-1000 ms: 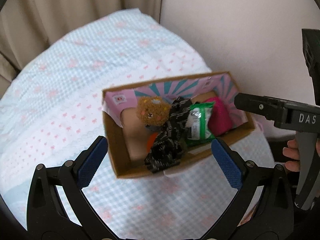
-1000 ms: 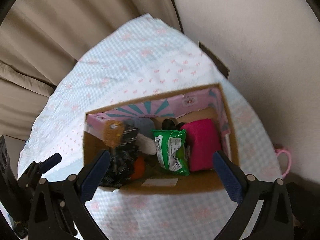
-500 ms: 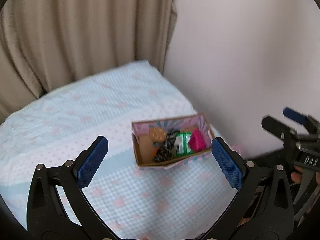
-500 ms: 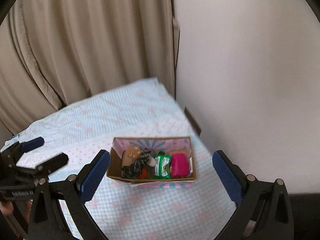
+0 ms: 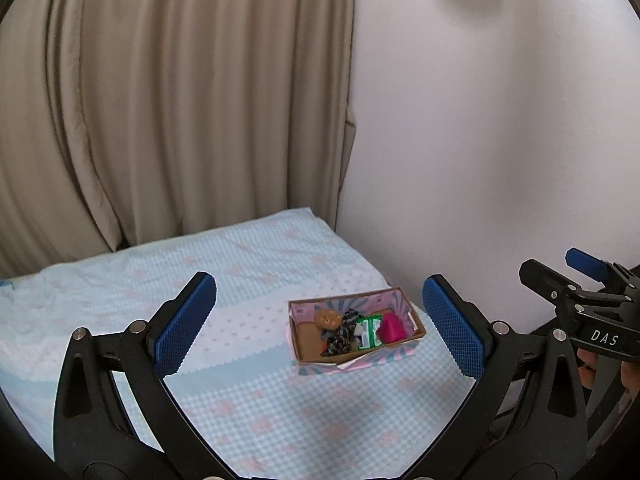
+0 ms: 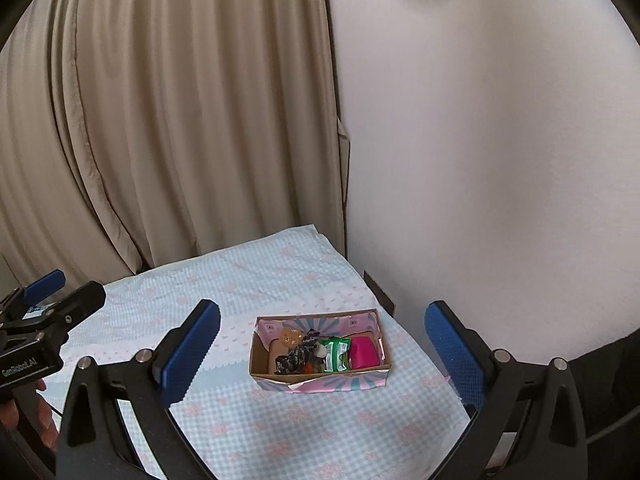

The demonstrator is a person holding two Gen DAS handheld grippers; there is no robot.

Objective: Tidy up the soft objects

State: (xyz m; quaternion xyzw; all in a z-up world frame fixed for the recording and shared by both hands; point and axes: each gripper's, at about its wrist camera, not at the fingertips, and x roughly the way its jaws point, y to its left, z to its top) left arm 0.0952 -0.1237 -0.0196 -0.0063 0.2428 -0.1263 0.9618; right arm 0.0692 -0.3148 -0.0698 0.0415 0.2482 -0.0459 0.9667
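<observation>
Cardboard box (image 5: 394, 341) of soft objects well beyond both spread, empty grippers, left gripper (image 5: 320, 326), right gripper (image 6: 322, 354)

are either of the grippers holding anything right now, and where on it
Nothing is held. The left gripper and right gripper are both open and empty, well back from the cardboard box, where the soft items lie.

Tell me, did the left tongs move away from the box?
Yes. The left tongs pulled back and up: the cardboard box on the bed looks much smaller between the open tongs than a second ago.
</observation>
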